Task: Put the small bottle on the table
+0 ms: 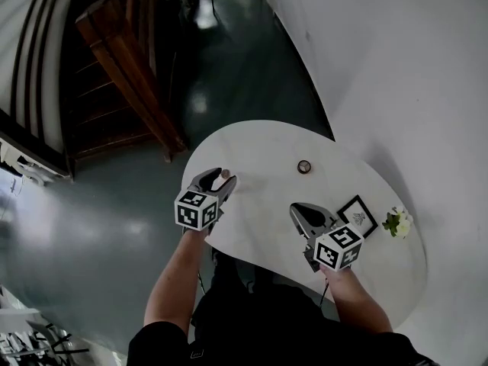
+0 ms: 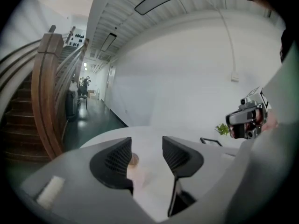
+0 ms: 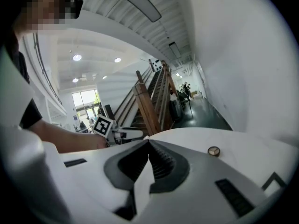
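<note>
The small bottle point(image 1: 225, 174), pale with a brownish cap, stands on the white table point(image 1: 263, 147) near its left edge. My left gripper point(image 1: 221, 178) is open around it. In the left gripper view the bottle point(image 2: 134, 161) sits close beside the left pad, and a clear gap separates it from the right pad. The left gripper point(image 2: 146, 146) does not press on it. My right gripper point(image 1: 294, 209) hovers over the table's front part, to the right. Its jaws meet at the tips in the right gripper view point(image 3: 148, 143), with nothing between them.
A small round object point(image 1: 304, 166) lies near the table's middle. A framed picture point(image 1: 356, 216) and a small flower plant point(image 1: 397, 222) stand at the right end. A wooden staircase point(image 1: 130, 59) rises beyond the table at the left, and a white wall runs along the right.
</note>
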